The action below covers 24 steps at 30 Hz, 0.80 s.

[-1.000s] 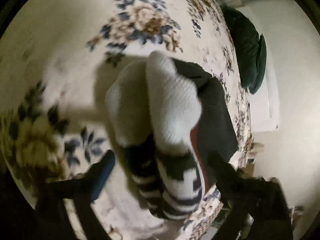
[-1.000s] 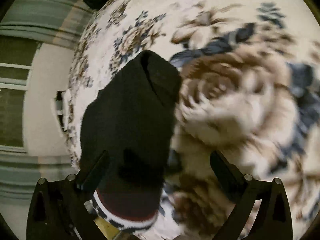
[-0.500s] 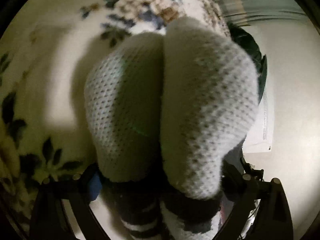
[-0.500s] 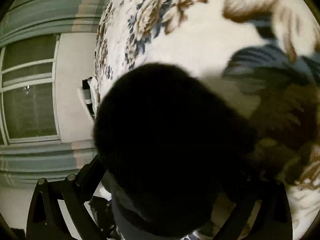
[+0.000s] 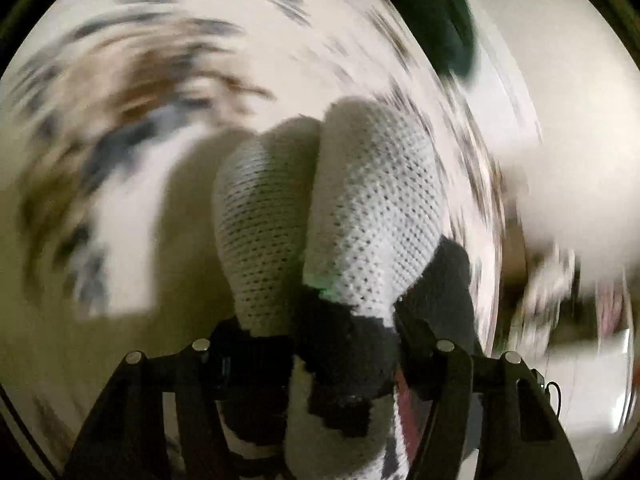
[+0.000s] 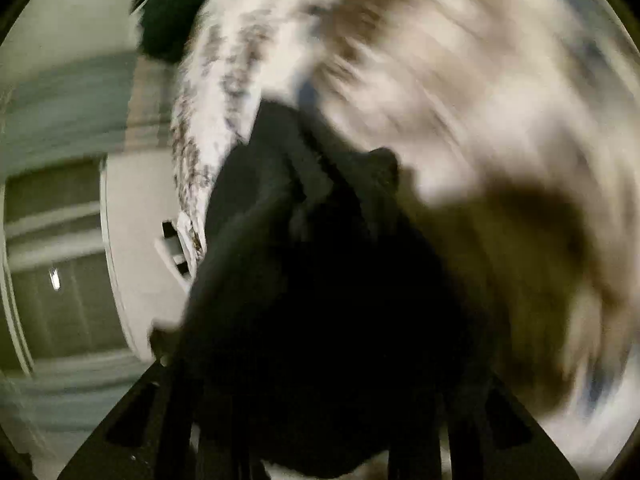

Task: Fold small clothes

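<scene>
A pair of white knit socks [image 5: 360, 208] with black-and-white patterned cuffs fills the middle of the left wrist view. Its cuff end sits between the fingers of my left gripper [image 5: 332, 360], whose jaws are closing and press on it from both sides. Beside that pair lies a black sock [image 5: 444, 280]. In the right wrist view, the black sock [image 6: 320, 280] bunches up and covers most of my right gripper [image 6: 320, 420]. The right jaws are closing on this sock and the fingertips are hidden under it. Both views are blurred by motion.
Everything lies on a cream floral bedspread [image 5: 120, 120], which also spreads across the right wrist view [image 6: 480, 80]. A dark green cushion [image 5: 432, 12] sits at the bed's far edge [image 6: 168, 8]. Beyond the bed's edge are a pale wall and a window [image 6: 60, 280].
Both grippers moved in over their socks and their jaws narrowed around them. The white pair and the black sock now look lifted and bunched. Both views have rolled.
</scene>
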Motion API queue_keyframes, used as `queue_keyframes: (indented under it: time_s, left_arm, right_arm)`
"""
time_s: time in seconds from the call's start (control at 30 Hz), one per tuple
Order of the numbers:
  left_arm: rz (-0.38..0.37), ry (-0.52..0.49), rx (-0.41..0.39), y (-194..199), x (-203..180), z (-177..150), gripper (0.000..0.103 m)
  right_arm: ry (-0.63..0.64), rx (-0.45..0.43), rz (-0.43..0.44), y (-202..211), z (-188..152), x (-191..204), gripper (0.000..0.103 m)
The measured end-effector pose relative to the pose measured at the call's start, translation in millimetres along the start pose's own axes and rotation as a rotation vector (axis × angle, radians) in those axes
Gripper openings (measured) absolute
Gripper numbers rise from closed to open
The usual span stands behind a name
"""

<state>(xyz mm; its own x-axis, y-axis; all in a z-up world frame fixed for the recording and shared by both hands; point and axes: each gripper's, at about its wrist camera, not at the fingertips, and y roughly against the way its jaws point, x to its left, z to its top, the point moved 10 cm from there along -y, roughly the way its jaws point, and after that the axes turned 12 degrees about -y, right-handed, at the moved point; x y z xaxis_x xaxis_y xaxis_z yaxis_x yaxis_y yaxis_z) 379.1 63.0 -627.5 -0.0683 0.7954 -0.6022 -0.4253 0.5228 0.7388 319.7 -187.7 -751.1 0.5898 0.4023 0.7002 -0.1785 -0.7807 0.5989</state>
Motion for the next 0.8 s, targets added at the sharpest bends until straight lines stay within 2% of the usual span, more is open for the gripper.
queue_keyframes:
  time_s: [0.03, 0.1, 0.13, 0.17, 0.23, 0.27, 0.33, 0.43, 0.5, 0.57, 0.73, 0.77, 0.8]
  left_arm:
    - [-0.009, -0.065, 0.065, -7.4, -3.1, 0.4, 0.062]
    - [-0.012, -0.123, 0.141, -11.9, -4.8, -4.1, 0.067]
    - [-0.03, -0.124, 0.166, -10.7, -4.6, -6.0, 0.068]
    - [-0.044, -0.115, 0.178, -7.4, -5.4, -8.8, 0.068]
    - [-0.059, -0.096, 0.181, -1.5, -3.3, -7.4, 0.07]
    - [-0.065, -0.076, 0.175, 2.5, -3.0, -10.1, 0.07]
    - [-0.08, -0.034, 0.146, 8.4, -4.4, -15.9, 0.072]
    - [-0.078, 0.014, 0.099, 15.2, 3.0, -17.5, 0.073]
    - [-0.073, 0.032, 0.076, 18.8, 4.1, -20.7, 0.073]
    - [-0.06, 0.046, 0.064, 17.4, 3.9, -19.0, 0.073]
    - [-0.026, 0.045, 0.065, 22.6, 5.5, -21.7, 0.073]
    - [-0.022, 0.044, 0.066, 22.1, 5.4, -20.8, 0.073]
    - [-0.018, 0.046, 0.068, 23.7, 6.5, -20.7, 0.073]
  right_arm:
    - [-0.046, 0.01, 0.0, -1.8, -15.0, -15.6, 0.033]
    - [-0.151, 0.041, 0.002, -12.8, -29.6, -42.1, 0.043]
    - [-0.191, 0.057, -0.013, -15.7, -28.9, -50.3, 0.058]
    - [-0.2, 0.066, -0.038, -14.8, -25.3, -54.0, 0.064]
    - [-0.125, 0.05, -0.092, 0.1, -14.4, -49.5, 0.071]
    - [-0.047, 0.017, -0.145, 16.8, -6.6, -44.0, 0.08]
    - [0.072, -0.026, -0.21, 38.2, 7.9, -29.8, 0.092]
    - [0.255, -0.052, -0.278, 50.9, 31.4, 4.1, 0.092]
    - [0.345, -0.04, -0.273, 44.1, 40.9, 29.0, 0.092]
    - [0.453, -0.028, -0.255, 16.2, 53.4, 69.9, 0.092]
    - [0.532, 0.061, -0.271, -55.1, 73.7, 107.4, 0.092]
    - [0.544, 0.102, -0.306, -76.5, 74.5, 106.6, 0.085]
    - [0.551, 0.121, -0.323, -85.3, 74.1, 101.8, 0.074]
